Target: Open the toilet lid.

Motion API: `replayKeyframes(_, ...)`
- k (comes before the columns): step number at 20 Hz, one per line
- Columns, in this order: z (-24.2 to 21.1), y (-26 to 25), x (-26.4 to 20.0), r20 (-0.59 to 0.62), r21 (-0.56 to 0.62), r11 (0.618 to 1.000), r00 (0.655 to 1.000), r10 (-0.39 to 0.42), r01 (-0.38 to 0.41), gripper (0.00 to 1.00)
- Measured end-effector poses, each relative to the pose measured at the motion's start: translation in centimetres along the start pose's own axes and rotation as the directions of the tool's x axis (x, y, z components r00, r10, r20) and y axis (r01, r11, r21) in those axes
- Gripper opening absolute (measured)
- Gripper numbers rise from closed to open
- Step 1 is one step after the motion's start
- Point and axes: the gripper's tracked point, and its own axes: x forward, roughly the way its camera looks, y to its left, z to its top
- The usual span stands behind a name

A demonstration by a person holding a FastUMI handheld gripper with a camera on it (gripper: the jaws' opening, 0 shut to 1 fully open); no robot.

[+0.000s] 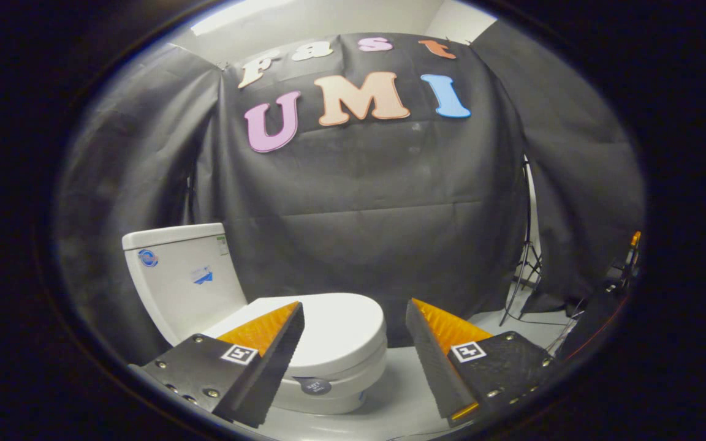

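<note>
In the gripper view we see our gripper (353,358) spread wide and holding nothing, with the toilet (255,312) just ahead of the fingers and its lid (334,324) lying flat and shut on the seat, partly behind the left finger. The lid's long axis runs from the tank (181,275) toward its rounded front edge (which points toward the right finger). We judge that the smooth lip could slip off a finger, or the lid could swing up hard against the tank.
</note>
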Motion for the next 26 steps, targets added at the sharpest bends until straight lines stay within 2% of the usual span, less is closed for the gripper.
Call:
replayKeyframes(2, 0.1, 0.2, -0.5, -0.009, -0.036, 0.999, 1.0, 0.011, -0.012, 0.98)
replayKeyframes(6, 1.3, 0.6, -1.8, 0.014, -0.019, 0.999, 1.0, 0.027, -0.027, 0.99)
replayKeyframes(11, 0.5, 2.5, -2.4, -0.037, -0.114, 0.989, 0.995, 0.091, -0.095, 0.99)
replayKeyframes(14, 0.8, 3.4, -2.8, -0.047, -0.098, 0.987, 0.991, 0.125, -0.13, 0.99)
replayKeyframes(19, 1.4, 2.7, -2.6, -0.045, -0.066, 0.991, 0.993, 0.113, -0.116, 0.99)
replayKeyframes(23, -0.8, 3.1, -1.6, -0.143, -0.082, 0.99, 0.985, 0.102, -0.114, 0.99)
replayKeyframes(26, -2.5, 5.2, -0.7, -0.206, -0.051, 0.983, 0.965, 0.164, -0.178, 0.99)
